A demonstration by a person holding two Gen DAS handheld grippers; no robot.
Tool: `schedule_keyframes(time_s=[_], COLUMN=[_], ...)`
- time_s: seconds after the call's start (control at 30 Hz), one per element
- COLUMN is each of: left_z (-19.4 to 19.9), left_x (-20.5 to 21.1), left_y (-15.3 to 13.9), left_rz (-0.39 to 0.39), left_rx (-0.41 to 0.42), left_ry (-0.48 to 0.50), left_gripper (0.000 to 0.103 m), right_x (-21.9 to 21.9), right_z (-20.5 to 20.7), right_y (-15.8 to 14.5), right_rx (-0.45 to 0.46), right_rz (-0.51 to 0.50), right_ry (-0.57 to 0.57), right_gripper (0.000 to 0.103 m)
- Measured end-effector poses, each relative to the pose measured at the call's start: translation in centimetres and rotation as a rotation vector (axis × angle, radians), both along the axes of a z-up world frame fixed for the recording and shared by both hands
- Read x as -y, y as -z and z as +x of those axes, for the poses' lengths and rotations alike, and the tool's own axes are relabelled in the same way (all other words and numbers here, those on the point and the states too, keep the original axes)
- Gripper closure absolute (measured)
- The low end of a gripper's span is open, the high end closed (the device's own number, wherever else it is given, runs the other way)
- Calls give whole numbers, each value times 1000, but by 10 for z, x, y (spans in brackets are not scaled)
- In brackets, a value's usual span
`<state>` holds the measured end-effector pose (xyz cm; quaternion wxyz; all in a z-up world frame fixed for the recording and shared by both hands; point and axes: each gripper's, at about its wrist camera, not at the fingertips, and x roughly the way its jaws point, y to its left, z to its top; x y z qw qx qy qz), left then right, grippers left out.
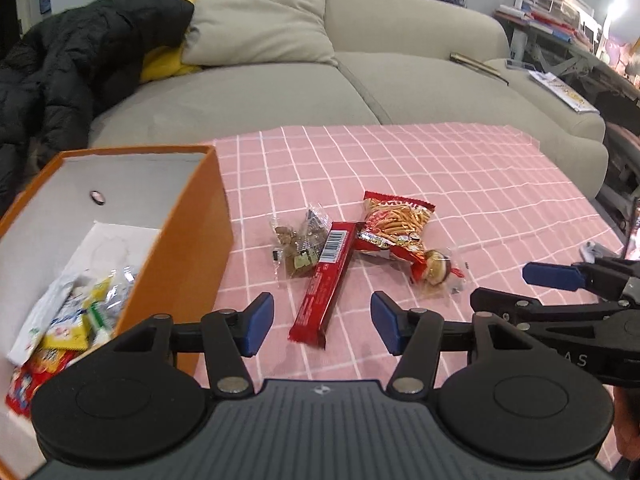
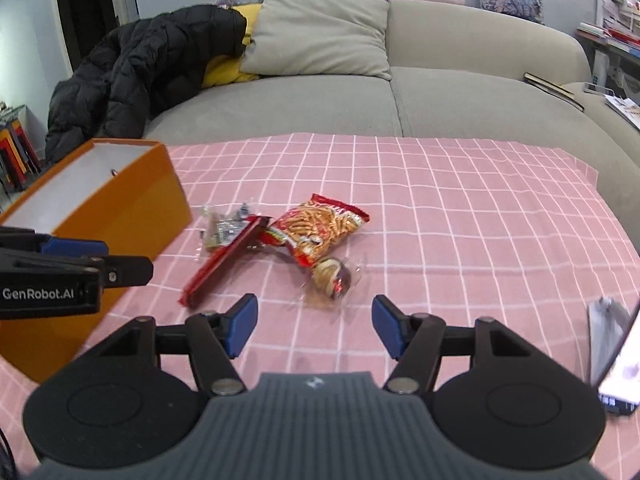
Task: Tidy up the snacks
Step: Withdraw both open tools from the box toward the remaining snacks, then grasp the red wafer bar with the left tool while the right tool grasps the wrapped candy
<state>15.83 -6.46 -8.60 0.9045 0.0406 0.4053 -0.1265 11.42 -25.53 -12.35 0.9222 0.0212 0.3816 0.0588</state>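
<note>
1. The left tool tilts down toward the tabletop, its blue pads apart with nothing pressed between them; the near end of the red snack bar lies on the cloth in the gap between them.
2. The right tool also points down at a slant, jaws apart and empty, above bare pink checked cloth just short of the round wrapped sweet.
3. Each tool shows from the side at the edge of the other's view, the two side by side.
4. Beyond the pads the loose snacks lie clustered mid-tabletop: the bar, a clear packet touching its left side, and a red bag of sticks to its right.
5. The orange box stands left of them, with several packets inside.
6. A grey sofa with a black jacket lies behind.
</note>
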Motion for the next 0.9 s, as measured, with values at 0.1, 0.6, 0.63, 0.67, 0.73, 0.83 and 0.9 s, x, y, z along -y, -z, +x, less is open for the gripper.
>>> schedule_keyframes(time_s=[0.1,0.6,0.63,0.67,0.73,0.83,0.9], left_z=[19,78,80,81,82,83,83], left_x=[3,13,13,13,14,16,16], left_y=[12,64,65,66,68,70,70], left_rz=[-11,-32,-36,-40,-42,-36,-41], left_rx=[-28,-173,-174,-175,-184,-184,-183], left_ry=[8,4,3,5,8,6,6], left_gripper=[37,43,43,44,49,66,69], right_x=[2,6,6,5,5,4,3], right_z=[21,84,86,87,88,89,88], right_y=[10,52,54,55,56,57,57], right_rx=[-28,-145,-149,-154,-155,-156,-158], right_rz=[-4,47,50,53,55,59,52], right_ry=[-26,-22,-23,-23,-20,-24,-28], right_gripper=[42,43,45,48,51,55,59])
